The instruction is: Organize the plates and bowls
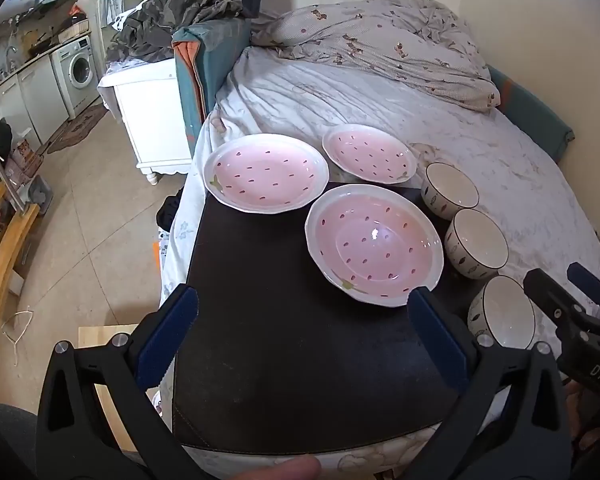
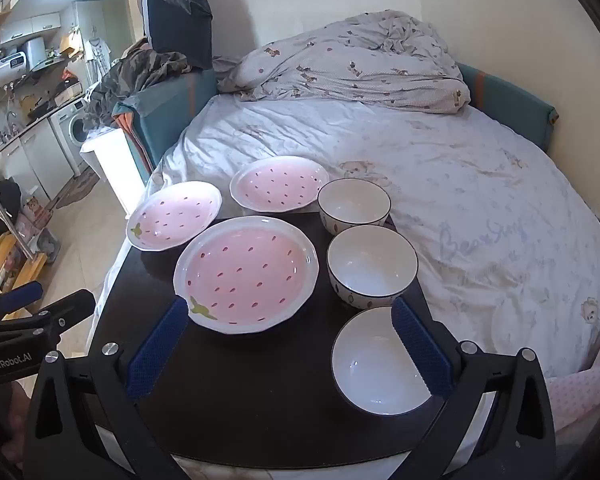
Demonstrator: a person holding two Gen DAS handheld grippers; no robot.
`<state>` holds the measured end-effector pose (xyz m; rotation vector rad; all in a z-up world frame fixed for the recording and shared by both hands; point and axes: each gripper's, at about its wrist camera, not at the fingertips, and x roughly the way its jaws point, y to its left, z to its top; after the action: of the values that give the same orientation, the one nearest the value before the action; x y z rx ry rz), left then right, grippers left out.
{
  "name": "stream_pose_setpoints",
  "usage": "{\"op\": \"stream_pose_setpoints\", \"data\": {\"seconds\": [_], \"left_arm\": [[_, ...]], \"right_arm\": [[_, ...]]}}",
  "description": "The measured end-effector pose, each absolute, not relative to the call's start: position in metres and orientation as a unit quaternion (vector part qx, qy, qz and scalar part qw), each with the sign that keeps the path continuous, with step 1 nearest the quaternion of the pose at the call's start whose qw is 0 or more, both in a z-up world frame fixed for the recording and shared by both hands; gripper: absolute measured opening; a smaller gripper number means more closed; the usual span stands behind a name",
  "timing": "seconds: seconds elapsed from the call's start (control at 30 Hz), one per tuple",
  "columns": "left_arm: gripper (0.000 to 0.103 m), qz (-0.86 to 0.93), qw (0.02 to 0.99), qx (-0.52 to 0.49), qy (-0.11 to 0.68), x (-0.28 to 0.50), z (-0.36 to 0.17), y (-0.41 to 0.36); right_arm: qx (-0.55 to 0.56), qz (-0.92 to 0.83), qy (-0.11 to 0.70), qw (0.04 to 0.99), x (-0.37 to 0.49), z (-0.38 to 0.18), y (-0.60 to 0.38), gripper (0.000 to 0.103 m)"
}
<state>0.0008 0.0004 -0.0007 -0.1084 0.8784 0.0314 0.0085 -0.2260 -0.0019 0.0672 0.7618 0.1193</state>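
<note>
Three pink plates and three white bowls lie ahead of our tools on a black desk (image 2: 252, 392) that rests on the bed (image 2: 460, 200). Nearest the left tool (image 1: 304, 312) is the near plate (image 1: 374, 244), pink inside with dark seed marks and a white scalloped rim; its closest edge sits just beyond the right-hand blue pad of that tool. Past it, to the tool's left, lies the left plate (image 1: 265, 172), overhanging the far left corner of the desk, and beside that, farther off, the far plate (image 1: 370, 159), which hangs over the far edge of the desk.

Off the right tool (image 2: 290, 336) the bowls stand in a row running away from us. The near bowl (image 2: 376, 364) sits just inside that tool's right-hand pad, which crosses its rim in the view; we cannot tell whether they touch. Beyond it stands the middle bowl (image 2: 372, 266), then the far bowl (image 2: 354, 206) at the far edge of the desk, each close to the next.

We hold both tools with their pads spread wide apart, nothing between them, both tilted down toward the desk. The right tool (image 1: 572, 304) shows at the edge of the left view, beside the near bowl.

Behind the desk a crumpled quilt (image 2: 352, 64) lies across the bed.
</note>
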Motion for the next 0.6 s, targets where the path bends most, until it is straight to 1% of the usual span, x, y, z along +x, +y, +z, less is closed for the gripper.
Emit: {"op": "stream_pose_setpoints", "data": {"seconds": [0.6], "left_arm": [[0.103, 0.011, 0.906, -0.056, 0.42, 0.0002, 0.0031, 0.0006]], "right_arm": [[0.032, 0.06, 0.376, 0.924, 0.0097, -0.0031, -0.2249, 0.103]]}}
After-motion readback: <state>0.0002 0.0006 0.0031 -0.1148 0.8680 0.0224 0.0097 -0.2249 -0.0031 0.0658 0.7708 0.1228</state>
